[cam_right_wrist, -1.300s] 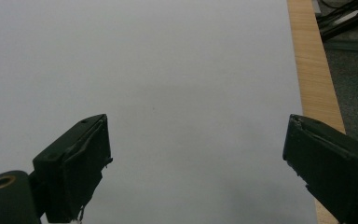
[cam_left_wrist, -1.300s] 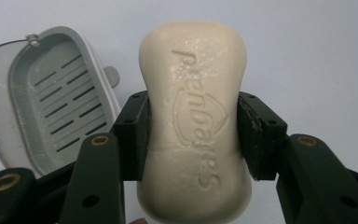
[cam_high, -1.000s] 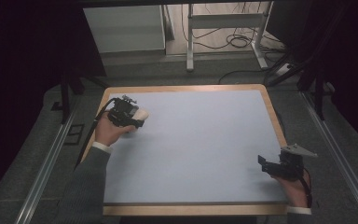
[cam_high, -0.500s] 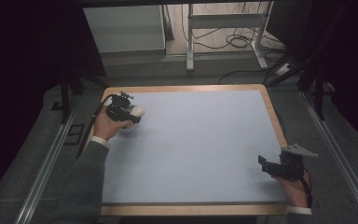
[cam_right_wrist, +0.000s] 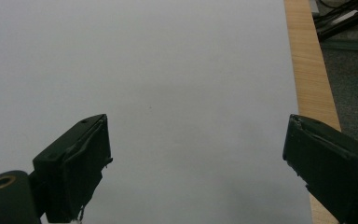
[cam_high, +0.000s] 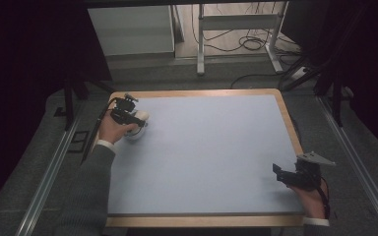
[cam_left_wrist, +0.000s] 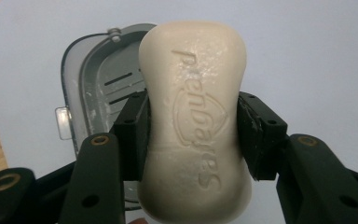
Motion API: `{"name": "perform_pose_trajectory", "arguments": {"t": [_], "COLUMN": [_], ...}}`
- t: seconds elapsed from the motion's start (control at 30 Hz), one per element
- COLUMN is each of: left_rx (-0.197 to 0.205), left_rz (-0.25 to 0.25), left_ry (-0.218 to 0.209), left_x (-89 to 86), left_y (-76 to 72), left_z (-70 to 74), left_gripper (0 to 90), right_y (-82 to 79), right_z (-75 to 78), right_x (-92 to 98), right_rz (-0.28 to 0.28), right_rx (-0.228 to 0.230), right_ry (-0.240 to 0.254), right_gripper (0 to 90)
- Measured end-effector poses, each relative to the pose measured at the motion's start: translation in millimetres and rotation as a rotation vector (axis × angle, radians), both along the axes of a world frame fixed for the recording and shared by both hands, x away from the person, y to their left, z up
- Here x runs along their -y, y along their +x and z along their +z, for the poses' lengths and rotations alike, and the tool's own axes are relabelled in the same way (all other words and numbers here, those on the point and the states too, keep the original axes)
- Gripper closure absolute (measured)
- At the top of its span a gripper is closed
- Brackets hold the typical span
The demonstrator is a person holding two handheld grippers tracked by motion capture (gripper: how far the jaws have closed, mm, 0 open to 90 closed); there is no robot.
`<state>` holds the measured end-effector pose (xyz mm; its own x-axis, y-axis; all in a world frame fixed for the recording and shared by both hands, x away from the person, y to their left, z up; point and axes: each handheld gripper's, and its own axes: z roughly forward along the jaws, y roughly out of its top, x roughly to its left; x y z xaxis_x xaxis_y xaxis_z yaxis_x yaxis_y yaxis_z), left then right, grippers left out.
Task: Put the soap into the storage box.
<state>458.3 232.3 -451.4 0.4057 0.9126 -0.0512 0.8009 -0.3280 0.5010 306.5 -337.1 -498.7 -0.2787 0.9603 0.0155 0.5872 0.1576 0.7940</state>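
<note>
- The soap bar (cam_left_wrist: 196, 126) hides the right half of the soap dish (cam_left_wrist: 98, 88); its lower end runs off the frame's bottom edge.
- In the high view, the dish under the left gripper (cam_high: 137, 119) is too small to make out.

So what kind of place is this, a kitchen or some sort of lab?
Most likely a lab or recording room, not a kitchen. A bare table with a wooden rim stands on grey carpet, loose cables trail behind a metal frame, and a person's left hand-held gripper clamps a bar of soap over a soap dish.
</note>
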Motion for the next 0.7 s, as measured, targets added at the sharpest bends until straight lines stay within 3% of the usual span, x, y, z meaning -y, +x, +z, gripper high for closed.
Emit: {"name": "perform_pose_trajectory", "arguments": {"t": [0.7], "left_rx": [-0.040], "left_rz": [0.048], "left_ry": [0.002], "left_x": [-8.1], "left_y": [14.0], "left_z": [-17.4], "left_gripper": [49.2], "right_y": [-0.1], "right_z": [-0.6], "right_x": [0.7], "right_rz": [0.000], "right_rx": [-0.003], "right_ry": [-0.001], "right_gripper": [7.5]}}
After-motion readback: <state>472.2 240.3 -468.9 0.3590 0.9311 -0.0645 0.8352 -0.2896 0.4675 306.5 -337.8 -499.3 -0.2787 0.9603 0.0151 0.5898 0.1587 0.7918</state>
